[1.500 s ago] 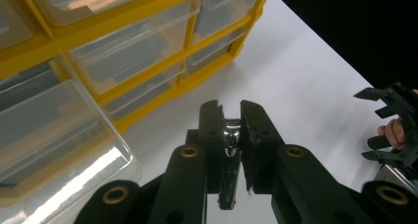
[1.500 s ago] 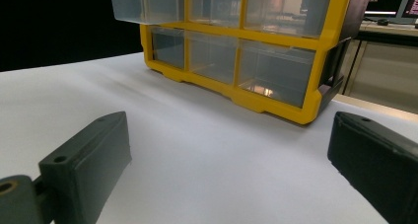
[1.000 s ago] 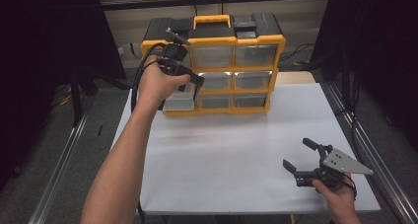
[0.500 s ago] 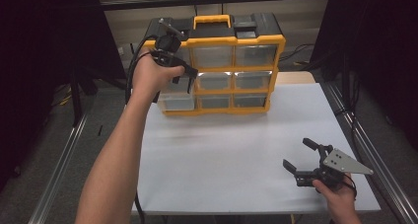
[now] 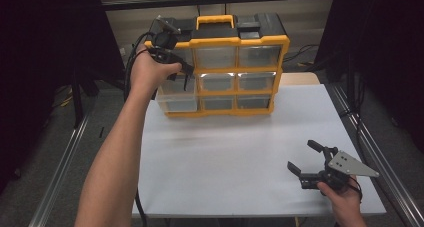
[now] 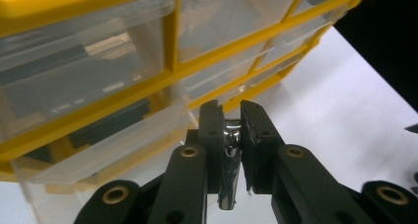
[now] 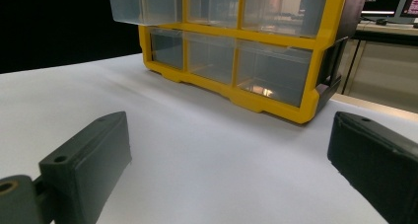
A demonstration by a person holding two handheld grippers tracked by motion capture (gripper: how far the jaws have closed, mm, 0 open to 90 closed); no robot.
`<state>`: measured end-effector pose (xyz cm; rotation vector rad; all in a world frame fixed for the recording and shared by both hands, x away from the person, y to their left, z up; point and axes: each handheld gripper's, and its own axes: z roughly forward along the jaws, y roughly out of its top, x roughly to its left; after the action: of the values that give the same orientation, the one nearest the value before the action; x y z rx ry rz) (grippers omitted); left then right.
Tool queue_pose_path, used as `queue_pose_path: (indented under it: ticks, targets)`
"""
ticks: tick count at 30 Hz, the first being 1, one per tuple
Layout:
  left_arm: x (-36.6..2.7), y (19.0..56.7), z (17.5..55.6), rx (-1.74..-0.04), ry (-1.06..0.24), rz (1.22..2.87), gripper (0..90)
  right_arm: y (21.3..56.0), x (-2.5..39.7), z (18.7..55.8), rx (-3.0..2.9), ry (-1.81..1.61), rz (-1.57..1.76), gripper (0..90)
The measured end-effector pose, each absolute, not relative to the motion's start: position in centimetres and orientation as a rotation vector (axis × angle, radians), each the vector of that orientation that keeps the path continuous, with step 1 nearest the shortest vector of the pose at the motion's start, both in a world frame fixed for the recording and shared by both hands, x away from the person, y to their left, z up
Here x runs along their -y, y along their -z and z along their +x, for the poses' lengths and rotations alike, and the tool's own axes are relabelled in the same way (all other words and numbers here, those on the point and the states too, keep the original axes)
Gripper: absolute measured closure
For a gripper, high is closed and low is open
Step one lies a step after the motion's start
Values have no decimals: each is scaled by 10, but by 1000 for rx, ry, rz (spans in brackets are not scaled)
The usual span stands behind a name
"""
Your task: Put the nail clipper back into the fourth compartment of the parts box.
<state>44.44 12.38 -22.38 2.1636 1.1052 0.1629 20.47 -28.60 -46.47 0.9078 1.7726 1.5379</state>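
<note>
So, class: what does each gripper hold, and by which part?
The left gripper pinches a small shiny metal piece near its top end, what it is unclear. The right gripper is open, holding nothing.

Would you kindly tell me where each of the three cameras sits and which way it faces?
High view: above the person's side, looking forward and down at the white table; both forearms show.
Left gripper view: on the left tongs, shut on a small shiny metal piece, facing the drawers.
Right gripper view: on the open right tongs, low over the table.
All share the yellow organiser with clear plastic drawers.
</note>
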Motion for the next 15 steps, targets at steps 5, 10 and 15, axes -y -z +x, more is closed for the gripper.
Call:
queue_pose_path:
  ticks: [5,10,15]
  targets:
    - [-129,227,449,-1130,-188,2155,804,465,286,205,-1774,-1540,902,24]
    - [-135,231,452,-1157,-208,2154,804,465,285,205,-1778,-1540,904,24]
    - [-138,235,453,-1172,-223,2112,804,465,285,204,-1779,-1541,904,25]
